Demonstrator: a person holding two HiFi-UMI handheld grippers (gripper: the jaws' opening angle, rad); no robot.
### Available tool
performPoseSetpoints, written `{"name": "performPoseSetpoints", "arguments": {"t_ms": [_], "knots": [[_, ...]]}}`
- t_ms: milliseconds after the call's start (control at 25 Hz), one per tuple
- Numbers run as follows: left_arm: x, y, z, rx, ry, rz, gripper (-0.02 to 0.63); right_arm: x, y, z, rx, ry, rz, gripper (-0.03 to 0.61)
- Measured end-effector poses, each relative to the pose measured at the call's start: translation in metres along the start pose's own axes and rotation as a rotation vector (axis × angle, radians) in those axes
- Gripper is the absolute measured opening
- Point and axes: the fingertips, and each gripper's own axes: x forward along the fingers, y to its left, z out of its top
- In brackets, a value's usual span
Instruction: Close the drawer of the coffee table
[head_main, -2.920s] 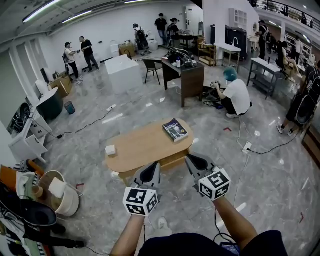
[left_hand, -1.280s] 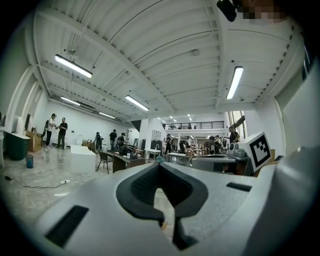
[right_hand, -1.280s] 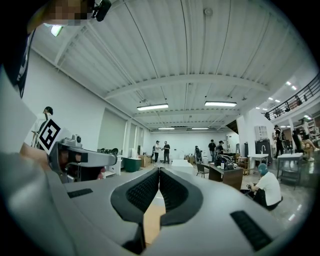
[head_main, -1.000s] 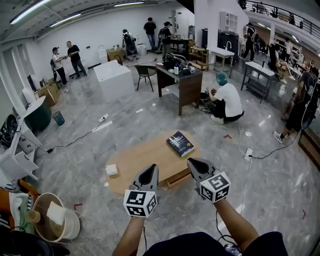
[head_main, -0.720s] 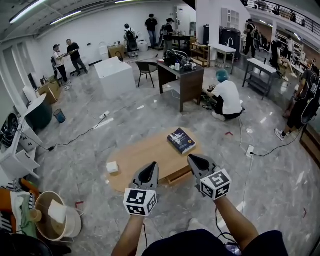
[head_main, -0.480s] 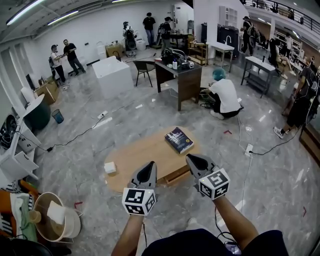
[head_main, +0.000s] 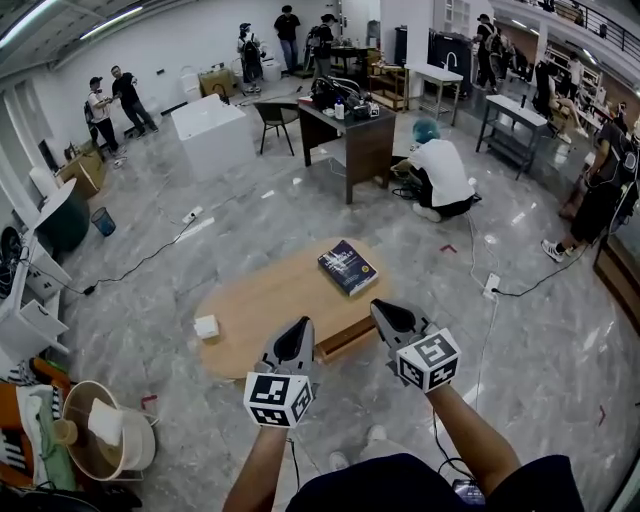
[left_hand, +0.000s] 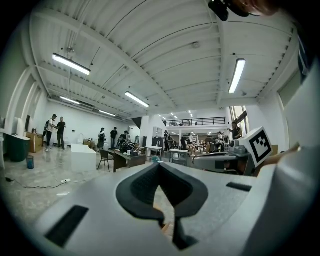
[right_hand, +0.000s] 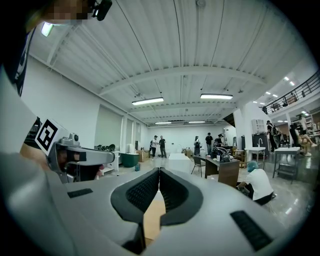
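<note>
The oval wooden coffee table (head_main: 262, 300) stands on the marble floor just ahead of me. Its drawer (head_main: 346, 339) juts out of the near side, slightly open. A dark book (head_main: 347, 267) lies on the right end of the top and a small white box (head_main: 207, 326) on the left end. My left gripper (head_main: 299, 325) hovers over the table's near edge, left of the drawer, shut and empty (left_hand: 159, 166). My right gripper (head_main: 378, 306) hangs just right of the drawer, also shut on nothing (right_hand: 159, 171).
A person in a white shirt (head_main: 436, 172) crouches beyond the table beside a dark desk (head_main: 346, 131). Cables and a power strip (head_main: 490, 288) lie on the floor to the right. A round basket (head_main: 103, 431) sits at the lower left. More people stand far back.
The view has tipped down and the table has come slightly nearer. Both grippers stay shut, side by side in front of me, either side of the drawer.
</note>
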Motion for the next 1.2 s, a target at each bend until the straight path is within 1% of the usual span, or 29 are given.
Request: {"name": "performPoseSetpoints", "arguments": {"t_ms": [320, 520, 600, 880, 1120, 1200], "knots": [[0.021, -0.003, -0.015, -0.029, 0.023, 0.008, -0.001, 0.007, -0.018, -0.018, 0.010, 0.046, 0.011, 0.018], [0.029, -0.003, -0.026, -0.084, 0.033, 0.010, -0.001, 0.013, -0.022, -0.035, 0.026, 0.084, 0.028, 0.018], [0.034, -0.004, -0.033, -0.093, 0.044, 0.008, -0.001, 0.015, -0.024, -0.043, 0.034, 0.098, 0.033, 0.018], [0.041, -0.004, -0.075, -0.132, 0.098, 0.021, -0.002, 0.022, -0.029, -0.074, 0.068, 0.130, 0.044, 0.018], [0.046, -0.003, -0.106, -0.192, 0.140, 0.034, -0.002, 0.028, -0.034, -0.100, 0.086, 0.171, 0.061, 0.018], [0.051, -0.005, -0.115, -0.224, 0.146, 0.033, 0.000, 0.029, -0.039, -0.111, 0.090, 0.176, 0.060, 0.018]]}}
